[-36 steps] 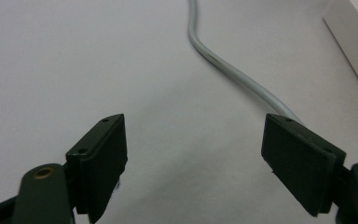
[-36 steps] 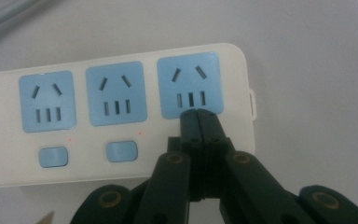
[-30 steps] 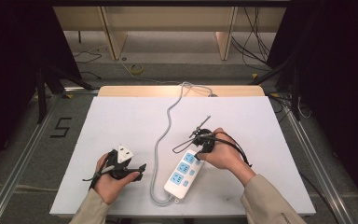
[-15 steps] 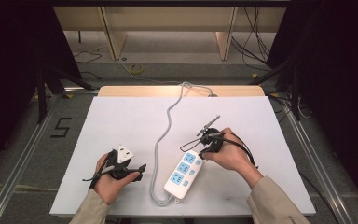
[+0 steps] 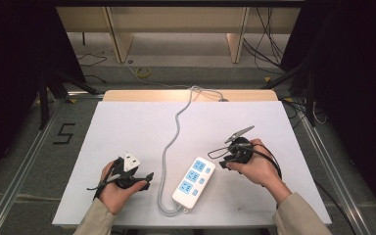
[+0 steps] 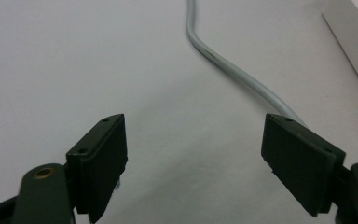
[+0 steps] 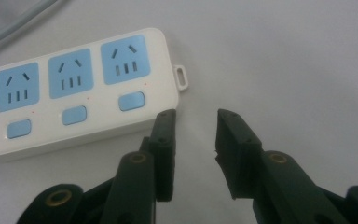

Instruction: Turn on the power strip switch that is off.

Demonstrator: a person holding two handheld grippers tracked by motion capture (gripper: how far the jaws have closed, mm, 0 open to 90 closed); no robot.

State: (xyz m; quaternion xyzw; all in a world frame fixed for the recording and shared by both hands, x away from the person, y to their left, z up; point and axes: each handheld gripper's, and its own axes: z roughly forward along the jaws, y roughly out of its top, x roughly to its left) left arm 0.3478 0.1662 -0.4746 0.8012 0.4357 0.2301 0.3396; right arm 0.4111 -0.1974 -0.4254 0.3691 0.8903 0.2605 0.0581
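Observation:
A white power strip (image 5: 194, 182) with three blue sockets and blue switches lies flat near the front of the white table (image 5: 127, 127). Its grey cable (image 5: 169, 142) snakes to the far edge. My left gripper (image 5: 142, 178) rests on the table left of the cable, held in a hand. Its jaws stand wide open and empty (image 6: 193, 140), with the cable (image 6: 233, 65) running ahead and the strip's edge (image 6: 354, 42) at the right. My right gripper (image 5: 221, 156) hovers just right of the strip's far end. It is open a little (image 7: 196, 126), holding nothing, beside the strip (image 7: 74, 88).
The table's far edge has a wooden strip (image 5: 191, 95) where the cable drops off. Dark frames and loose cables (image 5: 274, 44) lie on the floor beyond. A metal rail (image 5: 24, 166) runs along the left side.
My right gripper has moved to the right, away from the power strip's far end. The strip and my left gripper have stayed in place.

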